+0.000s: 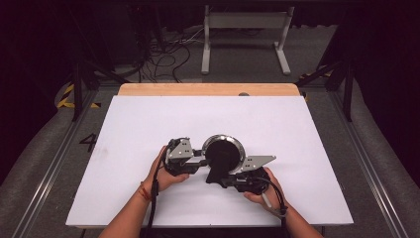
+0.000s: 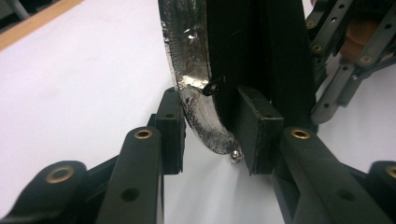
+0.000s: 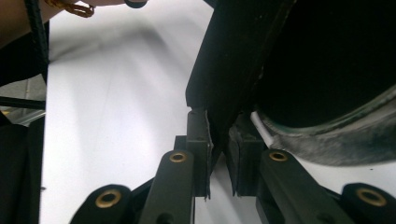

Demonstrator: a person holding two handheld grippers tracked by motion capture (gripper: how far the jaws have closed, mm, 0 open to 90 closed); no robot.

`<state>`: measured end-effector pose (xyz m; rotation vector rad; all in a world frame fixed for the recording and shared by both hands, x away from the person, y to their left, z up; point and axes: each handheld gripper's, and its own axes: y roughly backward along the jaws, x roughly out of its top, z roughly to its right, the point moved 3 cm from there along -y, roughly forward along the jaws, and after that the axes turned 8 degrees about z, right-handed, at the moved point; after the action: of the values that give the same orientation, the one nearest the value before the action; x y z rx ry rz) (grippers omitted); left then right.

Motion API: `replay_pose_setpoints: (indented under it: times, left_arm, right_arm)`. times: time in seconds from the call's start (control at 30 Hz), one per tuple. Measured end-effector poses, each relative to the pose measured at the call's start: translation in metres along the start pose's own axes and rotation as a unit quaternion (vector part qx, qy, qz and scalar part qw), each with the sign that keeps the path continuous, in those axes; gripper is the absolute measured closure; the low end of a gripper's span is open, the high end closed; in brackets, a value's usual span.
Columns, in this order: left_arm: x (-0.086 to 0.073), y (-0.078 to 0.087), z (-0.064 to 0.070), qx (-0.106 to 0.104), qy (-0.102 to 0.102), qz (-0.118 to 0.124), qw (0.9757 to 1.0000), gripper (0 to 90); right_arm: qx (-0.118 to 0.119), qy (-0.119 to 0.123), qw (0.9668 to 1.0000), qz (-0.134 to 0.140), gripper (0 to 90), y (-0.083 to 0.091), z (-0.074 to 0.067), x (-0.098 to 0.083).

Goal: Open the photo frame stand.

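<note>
A white counter (image 1: pixel 148 119) is lying under everything, with a bare wooden strip (image 1: pixel 208 89) running along its far edge. Near the counter's front middle a pan (image 1: pixel 224 152) is standing up on edge, its silver rim arching over a black round body, with a black handle (image 1: pixel 216 174) pointing down toward the person. The left gripper (image 1: pixel 197 159) is coming in from the pan's left side; in the left gripper view its fingers (image 2: pixel 170 130) are standing narrow on either side of the silver rim (image 2: pixel 191 70), one pad just beside the metal and the other against the black side, though a firm press is hard to tell. The right gripper (image 1: pixel 229 179) is sitting at the pan's lower right, its fingers (image 3: pixel 198 140) nearly together and pinching the handle's thin black edge (image 3: pixel 219 93).
</note>
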<state>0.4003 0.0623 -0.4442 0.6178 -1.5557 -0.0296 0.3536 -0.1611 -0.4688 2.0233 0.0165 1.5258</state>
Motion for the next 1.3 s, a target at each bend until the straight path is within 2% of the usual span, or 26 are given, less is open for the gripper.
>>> replay_pose_setpoints:
  times: [0.03, 0.1, 0.13, 0.17, 0.2, 0.23, 0.43, 0.63, 0.7, 0.83, 0.87, 0.9, 0.93, 1.0, 1.13, 1.2, 1.3]
  left_arm:
    - [0.000, 0.000, 0.000, 0.006, 0.001, 0.003, 1.0000, 66.2]
    - [-0.001, 0.001, -0.001, 0.022, -0.010, 0.003, 0.9997, 68.6]
    - [-0.003, 0.001, -0.003, 0.043, -0.015, 0.002, 0.9990, 70.8]
    - [-0.004, 0.002, -0.004, 0.052, -0.017, 0.001, 0.9985, 72.5]
    - [-0.007, 0.001, -0.006, 0.040, 0.000, 0.004, 0.9992, 72.3]
    - [-0.008, 0.000, -0.005, 0.045, 0.000, 0.010, 0.9989, 73.0]
    - [-0.007, -0.001, -0.004, 0.051, -0.003, 0.014, 0.9986, 73.0]
    - [-0.007, -0.004, -0.003, 0.073, -0.007, 0.016, 0.9972, 72.6]
    - [-0.007, -0.007, -0.002, 0.085, -0.004, 0.019, 0.9962, 72.3]
    - [-0.007, -0.008, -0.001, 0.090, -0.001, 0.022, 0.9957, 71.8]
    - [-0.007, -0.008, -0.002, 0.092, 0.006, 0.025, 0.9955, 71.8]
    - [-0.007, -0.008, -0.003, 0.097, 0.010, 0.027, 0.9949, 68.7]
    - [-0.007, -0.007, -0.005, 0.108, 0.017, 0.027, 0.9936, 57.3]
    - [-0.006, -0.006, -0.004, 0.099, 0.016, 0.029, 0.9945, 55.6]
    - [-0.001, -0.006, -0.003, 0.093, 0.009, 0.035, 0.9950, 49.2]
    - [0.001, -0.007, -0.002, 0.080, 0.003, 0.035, 0.9962, 46.8]
    - [0.002, -0.010, -0.001, 0.082, 0.001, 0.033, 0.9961, 45.6]
  right_arm:
    - [0.005, -0.003, 1.0000, 0.001, 80.2, 0.000, 0.000, 0.001]
    - [0.005, -0.002, 1.0000, -0.003, 79.9, 0.000, 0.000, 0.001]
    - [0.005, -0.002, 1.0000, -0.008, 79.5, 0.000, 0.000, 0.001]
    - [0.003, -0.002, 0.9998, -0.019, 78.4, -0.002, 0.000, -0.001]
    - [0.000, -0.001, 0.9998, -0.022, 78.3, -0.002, 0.001, -0.002]
    - [0.003, -0.009, 0.9998, -0.015, 78.5, -0.002, 0.002, -0.002]
    - [-0.007, -0.010, 0.9998, -0.015, 78.4, -0.001, 0.004, -0.001]
    - [-0.013, -0.011, 0.9998, -0.012, 77.8, 0.001, 0.004, 0.000]
    - [-0.019, -0.016, 0.9996, -0.012, 77.8, 0.003, 0.006, 0.000]
    - [-0.024, -0.020, 0.9994, -0.012, 77.6, 0.004, 0.008, 0.000]
    - [-0.026, -0.019, 0.9994, -0.011, 77.2, 0.005, 0.008, 0.000]
    - [-0.030, -0.019, 0.9993, -0.009, 77.0, 0.005, 0.007, 0.001]
    - [-0.044, -0.016, 0.9989, -0.009, 77.7, 0.005, 0.006, 0.001]
    - [-0.045, -0.018, 0.9988, -0.007, 77.7, 0.004, 0.004, 0.000]
    - [-0.051, -0.013, 0.9986, -0.008, 77.5, 0.003, 0.001, -0.001]
    - [-0.050, -0.016, 0.9986, -0.008, 77.7, 0.003, 0.001, -0.001]
    - [-0.046, -0.022, 0.9987, -0.006, 77.7, 0.002, 0.002, -0.002]
